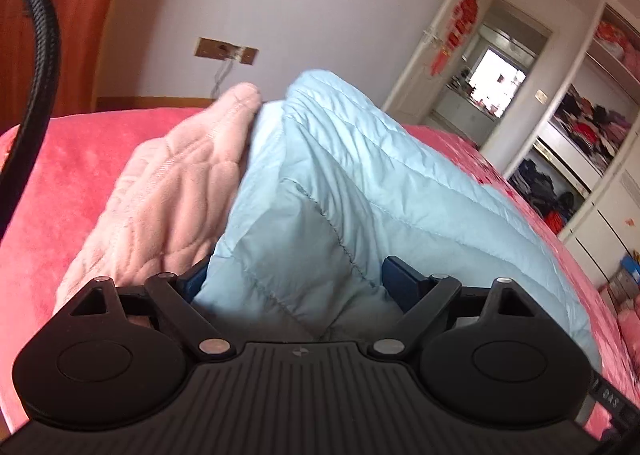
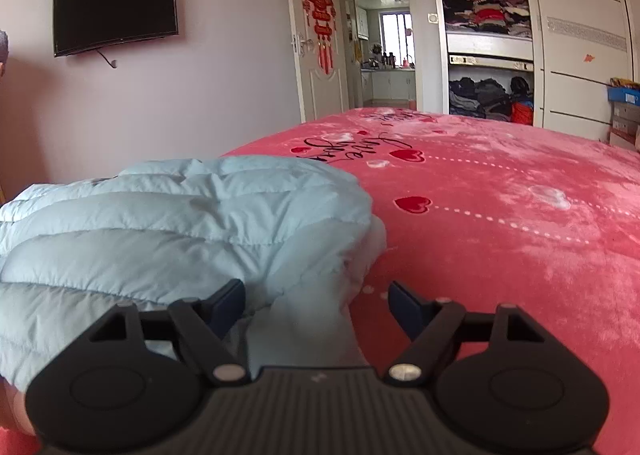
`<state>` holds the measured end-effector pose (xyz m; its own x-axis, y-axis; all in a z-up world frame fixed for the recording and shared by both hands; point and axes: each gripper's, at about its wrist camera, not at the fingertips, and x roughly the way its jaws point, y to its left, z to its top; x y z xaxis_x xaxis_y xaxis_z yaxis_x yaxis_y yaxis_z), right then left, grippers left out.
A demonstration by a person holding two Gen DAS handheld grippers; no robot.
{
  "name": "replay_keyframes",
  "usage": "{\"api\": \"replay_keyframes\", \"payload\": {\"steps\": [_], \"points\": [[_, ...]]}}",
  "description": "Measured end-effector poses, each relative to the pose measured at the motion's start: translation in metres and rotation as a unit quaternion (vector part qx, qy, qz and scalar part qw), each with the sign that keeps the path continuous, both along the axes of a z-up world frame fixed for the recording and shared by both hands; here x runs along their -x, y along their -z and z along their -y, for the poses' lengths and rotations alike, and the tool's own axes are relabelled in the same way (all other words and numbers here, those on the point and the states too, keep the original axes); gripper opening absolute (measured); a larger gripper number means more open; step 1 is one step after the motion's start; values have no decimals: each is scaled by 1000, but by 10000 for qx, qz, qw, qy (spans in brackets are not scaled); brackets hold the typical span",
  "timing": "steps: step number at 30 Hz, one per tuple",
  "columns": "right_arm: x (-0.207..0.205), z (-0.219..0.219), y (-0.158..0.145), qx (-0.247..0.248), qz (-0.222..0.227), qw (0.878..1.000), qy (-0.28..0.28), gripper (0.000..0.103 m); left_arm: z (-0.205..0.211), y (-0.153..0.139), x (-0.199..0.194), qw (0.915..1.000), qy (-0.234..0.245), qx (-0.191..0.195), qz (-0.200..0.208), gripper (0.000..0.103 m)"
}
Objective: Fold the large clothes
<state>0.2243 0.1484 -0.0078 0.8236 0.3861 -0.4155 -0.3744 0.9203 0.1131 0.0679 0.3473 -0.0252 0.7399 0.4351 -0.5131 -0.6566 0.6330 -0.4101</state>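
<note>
- Pale blue puffer jacket [image 2: 180, 223] lies bunched on the red bed blanket [image 2: 500, 223], pink quilted lining [image 1: 176, 199] showing.
- Left claw [image 1: 296, 279]: jaws wide, jacket fabric bulging between, not pinched.
- Right claw [image 2: 316, 299]: jaws wide, a jacket fold between, unclamped.
- Advice: close both on the edge before lifting; keep the fold taut and even.

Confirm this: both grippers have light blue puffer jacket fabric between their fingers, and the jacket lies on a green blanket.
One thing is wrong: the blanket is pink-red with hearts, not green, as the right wrist view shows. Otherwise right: the left gripper and right gripper each have light blue puffer jacket fabric between their fingers.
</note>
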Motion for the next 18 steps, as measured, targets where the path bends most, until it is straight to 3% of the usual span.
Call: {"api": "replay_keyframes", "payload": {"steps": [4, 8, 11, 14, 18], "points": [[18, -10, -5, 259, 405, 9987, -136, 84, 21, -3, 22, 9945, -1037, -58, 112, 103], [33, -20, -12, 493, 749, 9952, -380, 91, 41, -4, 42, 9919, -1253, -168, 105, 103], [40, -24, -14, 585, 844, 9927, -634, 92, 43, 3, 46, 9942, -1049, 118, 182, 103], [43, -29, -14, 736, 927, 9898, -794, 94, 28, 11, 43, 9928, -906, 644, 446, 103], [38, -36, -11, 855, 938, 9880, -885, 96, 11, 11, 28, 9911, -750, 860, 691, 103]]}}
